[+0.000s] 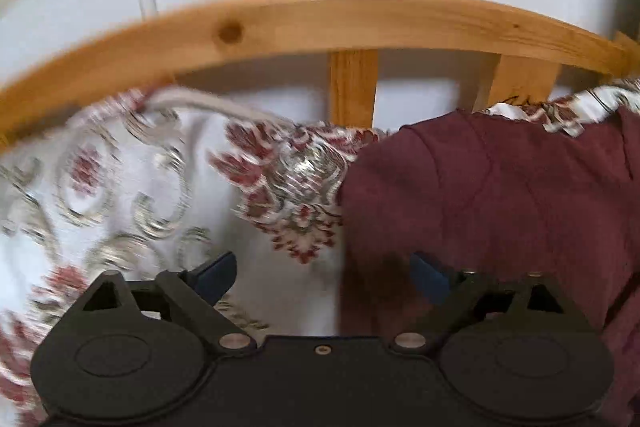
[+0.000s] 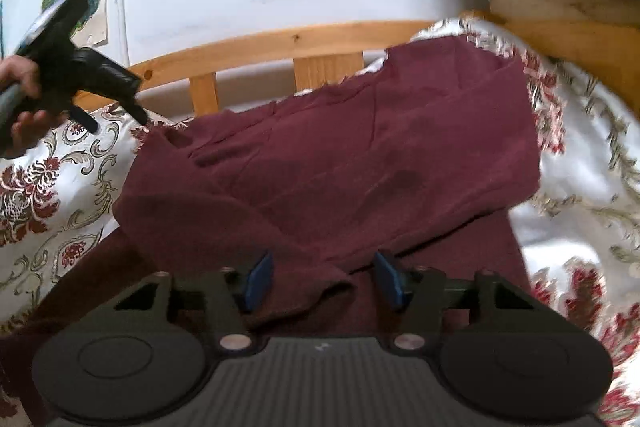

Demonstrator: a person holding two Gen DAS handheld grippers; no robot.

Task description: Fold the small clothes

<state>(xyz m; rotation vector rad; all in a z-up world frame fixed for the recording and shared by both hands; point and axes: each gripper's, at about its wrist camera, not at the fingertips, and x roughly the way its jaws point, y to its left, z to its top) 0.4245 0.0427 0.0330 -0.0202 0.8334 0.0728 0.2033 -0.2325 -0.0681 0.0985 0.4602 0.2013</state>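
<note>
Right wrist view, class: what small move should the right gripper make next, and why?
Probably close the right gripper on the cloth fold lying between its open blue pads. The maroon garment lies half folded on the bedspread, with the left gripper off it.

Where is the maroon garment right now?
The maroon garment lies spread on the floral bedspread in front of the wooden bed rail, filling the centre of the right wrist view and the right side of the left wrist view.

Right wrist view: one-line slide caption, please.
Right tool open over a fold of the maroon garment on the floral bedspread.
</note>
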